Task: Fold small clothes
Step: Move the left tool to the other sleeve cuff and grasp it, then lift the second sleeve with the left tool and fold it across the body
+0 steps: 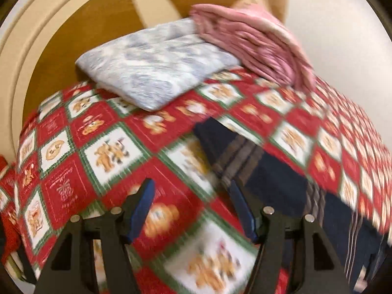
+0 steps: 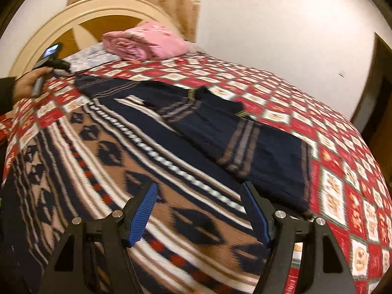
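A knitted sweater (image 2: 137,156) with navy, tan and white bands lies flat on the bed, one navy sleeve (image 2: 259,147) folded across its body. My right gripper (image 2: 199,187) hovers open over the sweater's patterned lower part, nothing between its blue pads. In the blurred left wrist view, my left gripper (image 1: 191,186) is open over the red checked bedspread (image 1: 110,152), with a navy part of the sweater (image 1: 269,174) just to its right. The right wrist view also shows the left gripper (image 2: 61,65), held by a hand (image 2: 25,84) near the sweater's far left corner.
A blue-white pillow (image 1: 152,68) and a folded pink blanket (image 1: 250,41) lie at the head of the bed by the cream and wood headboard (image 2: 80,14). A white wall (image 2: 281,29) runs along the right side, with a dark doorway (image 2: 382,103) beyond.
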A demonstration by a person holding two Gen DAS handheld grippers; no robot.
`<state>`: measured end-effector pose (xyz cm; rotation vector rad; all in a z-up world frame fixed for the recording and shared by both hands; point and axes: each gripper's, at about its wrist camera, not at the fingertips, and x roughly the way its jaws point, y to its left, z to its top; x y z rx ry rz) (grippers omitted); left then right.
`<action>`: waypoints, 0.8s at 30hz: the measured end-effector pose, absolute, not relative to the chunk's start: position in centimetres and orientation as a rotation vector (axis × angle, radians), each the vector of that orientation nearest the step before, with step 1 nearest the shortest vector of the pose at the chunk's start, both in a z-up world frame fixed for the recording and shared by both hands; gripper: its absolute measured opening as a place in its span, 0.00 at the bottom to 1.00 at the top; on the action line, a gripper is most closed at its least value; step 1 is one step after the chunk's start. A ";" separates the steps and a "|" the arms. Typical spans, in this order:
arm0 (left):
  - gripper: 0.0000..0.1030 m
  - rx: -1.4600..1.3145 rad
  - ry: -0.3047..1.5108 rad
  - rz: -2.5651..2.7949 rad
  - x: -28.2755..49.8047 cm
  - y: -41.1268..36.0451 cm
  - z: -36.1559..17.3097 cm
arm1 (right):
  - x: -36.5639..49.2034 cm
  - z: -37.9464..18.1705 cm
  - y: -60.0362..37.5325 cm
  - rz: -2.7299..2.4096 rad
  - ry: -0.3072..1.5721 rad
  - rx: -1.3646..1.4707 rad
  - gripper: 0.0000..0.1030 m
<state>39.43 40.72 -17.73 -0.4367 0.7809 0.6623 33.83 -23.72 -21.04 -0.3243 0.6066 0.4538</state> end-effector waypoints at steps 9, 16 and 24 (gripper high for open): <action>0.53 -0.566 0.822 0.670 44.4 44.4 -20.4 | 34.5 -21.3 -20.5 0.465 0.631 -0.370 0.69; 0.16 -0.567 0.833 0.646 46.0 45.2 -21.2 | 34.9 -21.6 -20.9 0.446 0.655 -0.358 0.69; 0.08 -0.480 0.792 0.583 46.4 43.0 -19.3 | 34.6 -21.7 -21.4 0.436 0.649 -0.328 0.69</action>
